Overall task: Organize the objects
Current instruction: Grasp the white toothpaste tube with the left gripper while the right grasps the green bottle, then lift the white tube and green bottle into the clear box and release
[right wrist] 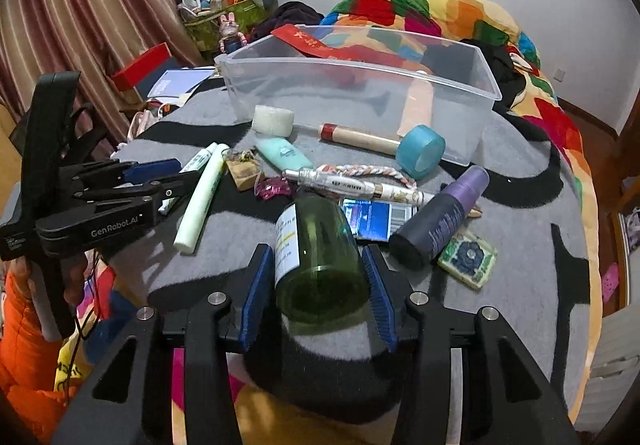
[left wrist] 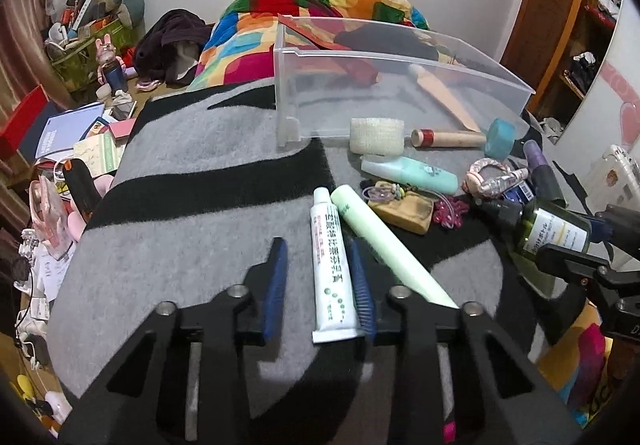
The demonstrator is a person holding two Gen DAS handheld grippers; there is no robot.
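A clear plastic bin [left wrist: 360,57] [right wrist: 486,101] stands at the back of a grey and black blanket [left wrist: 192,149]. My left gripper [left wrist: 318,245] is open, with a white tube [left wrist: 330,265] lying between its fingers against the right pad. A pale green stick [left wrist: 380,241] [right wrist: 202,201] lies beside it. My right gripper [right wrist: 316,257] is open around a dark green glass bottle [right wrist: 316,253] [left wrist: 554,227] that lies on its side. A wooden mallet with a blue head [right wrist: 420,151] [left wrist: 498,137], a gauze roll [right wrist: 272,119] and a purple bottle [right wrist: 440,217] lie nearby.
A mint tube [right wrist: 280,155], a braided band [right wrist: 360,171], a white pen-like tube [right wrist: 352,187], a blue box [right wrist: 374,219] and a floral tile [right wrist: 468,257] crowd the blanket. A colourful quilt [right wrist: 440,17] lies behind the bin. Clutter and books [left wrist: 68,133] fill the floor at left.
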